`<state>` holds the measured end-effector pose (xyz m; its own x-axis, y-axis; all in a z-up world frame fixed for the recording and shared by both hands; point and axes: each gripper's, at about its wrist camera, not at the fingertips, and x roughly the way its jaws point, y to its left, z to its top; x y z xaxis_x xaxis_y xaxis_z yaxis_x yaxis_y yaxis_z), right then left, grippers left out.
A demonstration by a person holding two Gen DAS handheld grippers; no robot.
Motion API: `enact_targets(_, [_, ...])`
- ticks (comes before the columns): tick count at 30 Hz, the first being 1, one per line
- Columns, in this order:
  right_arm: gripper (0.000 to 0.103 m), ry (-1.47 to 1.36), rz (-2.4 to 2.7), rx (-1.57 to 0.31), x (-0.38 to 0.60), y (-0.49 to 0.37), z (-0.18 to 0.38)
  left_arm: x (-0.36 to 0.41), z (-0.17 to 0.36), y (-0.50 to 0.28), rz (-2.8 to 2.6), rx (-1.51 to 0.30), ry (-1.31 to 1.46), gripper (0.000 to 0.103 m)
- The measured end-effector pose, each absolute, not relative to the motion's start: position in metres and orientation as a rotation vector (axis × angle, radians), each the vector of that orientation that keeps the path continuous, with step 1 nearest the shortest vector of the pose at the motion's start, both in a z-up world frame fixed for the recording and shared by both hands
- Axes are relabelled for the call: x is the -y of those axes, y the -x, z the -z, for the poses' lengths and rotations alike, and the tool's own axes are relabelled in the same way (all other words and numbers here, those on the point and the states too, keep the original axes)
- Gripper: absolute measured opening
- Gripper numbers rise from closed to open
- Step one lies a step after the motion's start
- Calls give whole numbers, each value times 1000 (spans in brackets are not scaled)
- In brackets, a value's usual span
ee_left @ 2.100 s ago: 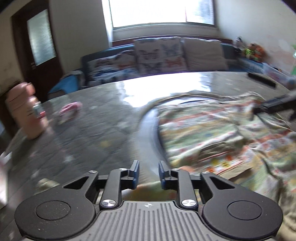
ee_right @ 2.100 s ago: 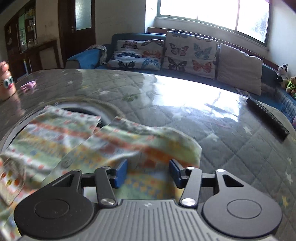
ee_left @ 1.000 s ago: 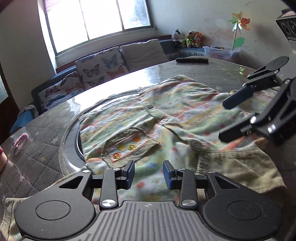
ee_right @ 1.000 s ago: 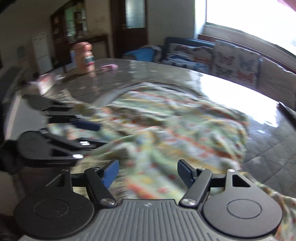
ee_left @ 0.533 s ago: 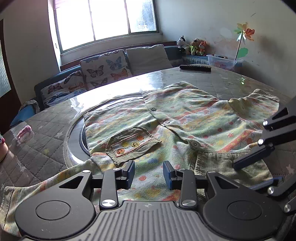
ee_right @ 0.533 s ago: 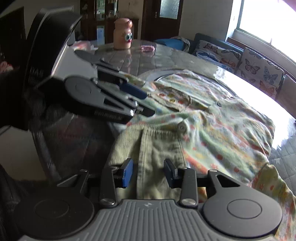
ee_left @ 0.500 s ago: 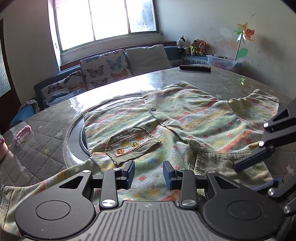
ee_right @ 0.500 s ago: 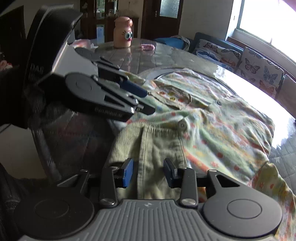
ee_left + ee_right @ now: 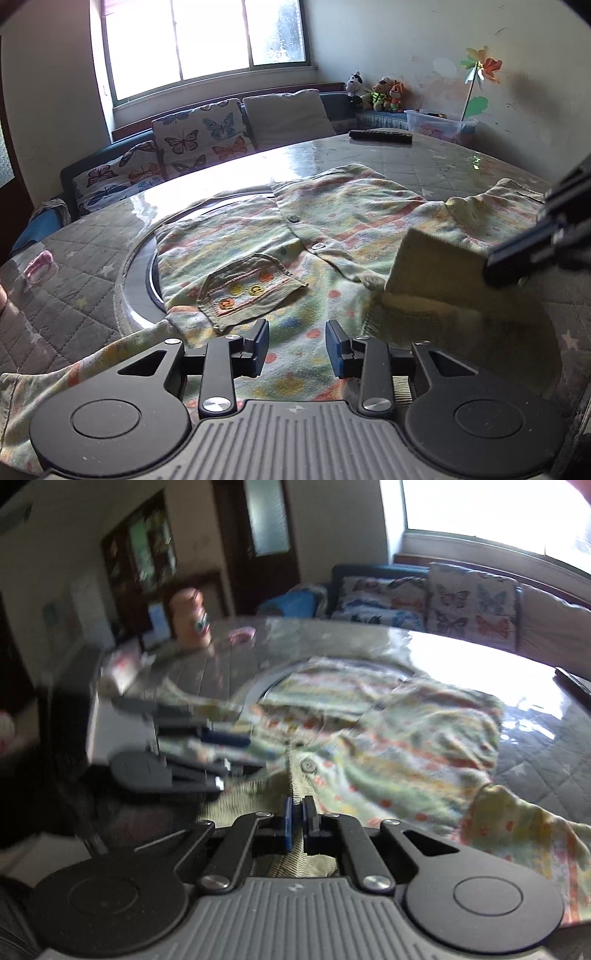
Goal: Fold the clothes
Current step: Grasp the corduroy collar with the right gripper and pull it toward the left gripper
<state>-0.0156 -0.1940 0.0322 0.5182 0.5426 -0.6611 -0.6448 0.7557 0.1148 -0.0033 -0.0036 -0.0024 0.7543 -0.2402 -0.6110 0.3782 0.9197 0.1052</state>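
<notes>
We pinched the cardigan's ribbed hem and raised it off the tabletop.

Our right hand-held gripper was pressed together on the ribbed hem, lifted at the right of the left wrist frame, where half a second before it lay flat between spread fingers. Our left hand-held gripper stayed spread, low centre, above the cardigan spread mid-frame. Bare tabletop lay open at left and beyond the far edge.
</notes>
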Motion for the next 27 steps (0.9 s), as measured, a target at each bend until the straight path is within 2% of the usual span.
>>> enact_targets(5, [4, 58, -693, -716, 211, 12, -44, 15, 5, 8, 391, -630, -238, 36])
enact_targets(13, [4, 86, -710, -723, 201, 16, -38, 22, 8, 18, 398, -610, -282, 36])
enact_targets(16, [5, 122, -722, -726, 195, 20, -35, 23, 6, 23, 397, -588, -297, 41])
enact_targets(20, [5, 167, -752, -743, 187, 25, -30, 29, 8, 29, 427, -585, -319, 42])
enact_targets(23, [10, 187, -791, -766, 182, 28, -28, 33, 12, 34, 438, -582, -331, 42])
enact_targets(27, [11, 170, -834, -735, 182, 29, -38, 35, 12, 37, 457, -584, -320, 47])
